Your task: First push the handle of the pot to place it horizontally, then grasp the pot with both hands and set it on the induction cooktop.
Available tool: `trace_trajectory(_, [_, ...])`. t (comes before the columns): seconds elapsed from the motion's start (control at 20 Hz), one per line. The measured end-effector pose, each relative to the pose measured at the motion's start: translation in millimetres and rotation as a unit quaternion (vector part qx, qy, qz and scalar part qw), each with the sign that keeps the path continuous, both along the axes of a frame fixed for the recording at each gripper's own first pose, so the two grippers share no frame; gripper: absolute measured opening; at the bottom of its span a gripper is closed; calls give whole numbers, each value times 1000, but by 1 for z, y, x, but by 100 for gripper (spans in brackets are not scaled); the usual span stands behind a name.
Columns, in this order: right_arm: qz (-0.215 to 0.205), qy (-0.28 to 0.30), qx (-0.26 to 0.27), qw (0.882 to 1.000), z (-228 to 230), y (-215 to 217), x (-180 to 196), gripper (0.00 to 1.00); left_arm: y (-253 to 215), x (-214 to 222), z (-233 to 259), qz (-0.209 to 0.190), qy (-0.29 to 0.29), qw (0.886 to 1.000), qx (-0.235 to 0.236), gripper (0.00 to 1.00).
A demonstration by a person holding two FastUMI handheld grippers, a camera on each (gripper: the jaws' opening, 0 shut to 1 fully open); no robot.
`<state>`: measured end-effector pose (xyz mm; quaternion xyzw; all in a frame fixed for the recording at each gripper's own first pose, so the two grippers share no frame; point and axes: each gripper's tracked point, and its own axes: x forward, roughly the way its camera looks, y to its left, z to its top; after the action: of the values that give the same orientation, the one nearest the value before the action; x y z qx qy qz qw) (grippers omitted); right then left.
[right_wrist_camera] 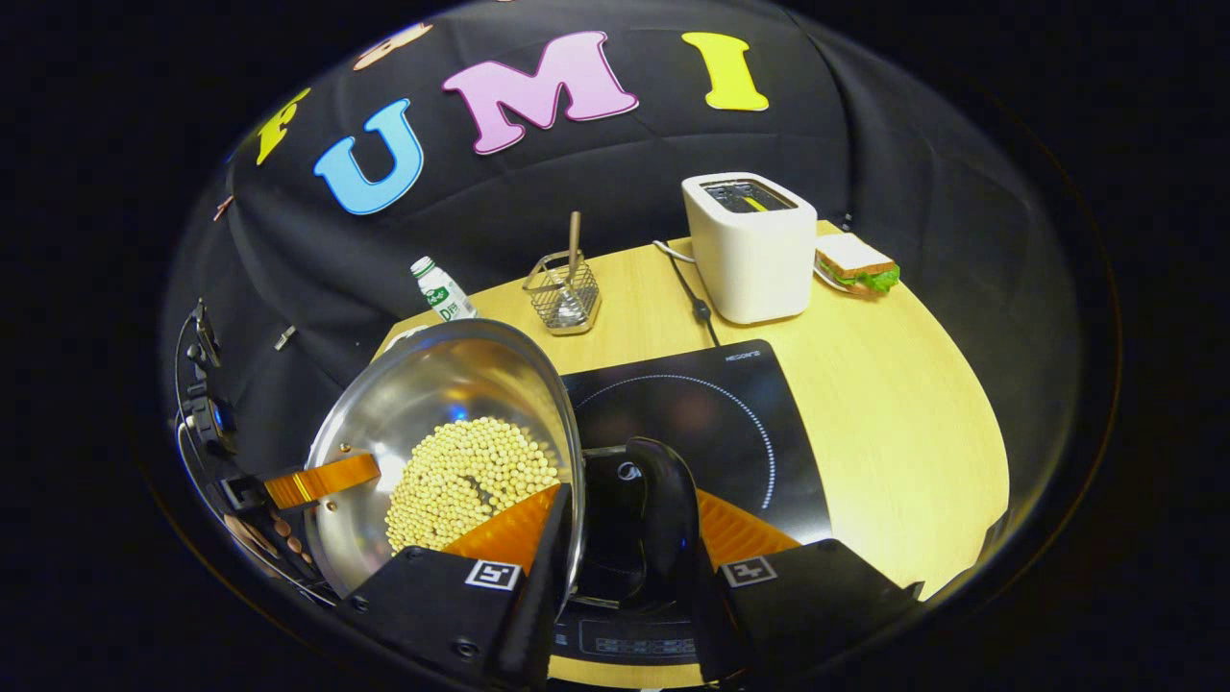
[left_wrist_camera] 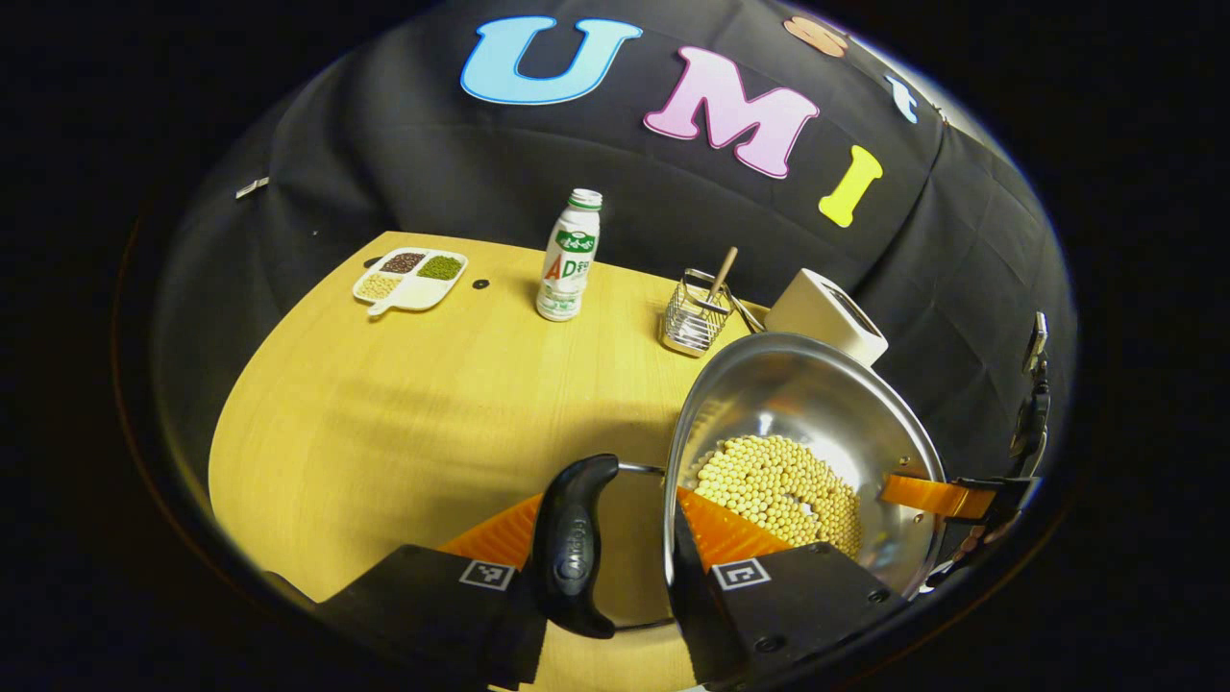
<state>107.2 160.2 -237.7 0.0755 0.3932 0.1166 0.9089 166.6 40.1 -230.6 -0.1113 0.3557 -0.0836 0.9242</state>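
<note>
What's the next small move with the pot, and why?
Probably carry the pot sideways over the cooktop and lower it. Both grippers, left and right, straddle its rim by a handle, and it appears held beside the cooktop's ring.

Standing on the table: one steel pot (left_wrist_camera: 817, 404) of yellow beans, one white toaster (right_wrist_camera: 750, 250), one white drink bottle (left_wrist_camera: 569, 258), one wire utensil basket (left_wrist_camera: 694, 317), one black induction cooktop (right_wrist_camera: 711, 413), one sandwich (right_wrist_camera: 855, 264), one divided white tray (left_wrist_camera: 411, 279).

Toaster (right_wrist_camera: 750, 252), sandwich (right_wrist_camera: 854, 264), bottle (left_wrist_camera: 569, 256), utensil basket (left_wrist_camera: 695, 319)
</note>
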Motion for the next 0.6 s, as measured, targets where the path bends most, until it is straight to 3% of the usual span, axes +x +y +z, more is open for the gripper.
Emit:
trace_trajectory(0.15, [-2,2,-2,1000,-3,-20,7,56,-22,5,-7,-3,6,1000,-3,60])
trace_trajectory(0.2, [-3,4,-3,1000,-5,-26,9,60,-29,8,-8,-4,7,1000,-2,60])
trace_trajectory(0.6, [-9,14,-8,1000,-16,-70,31,60,-74,23,-20,-8,13,1000,-2,60])
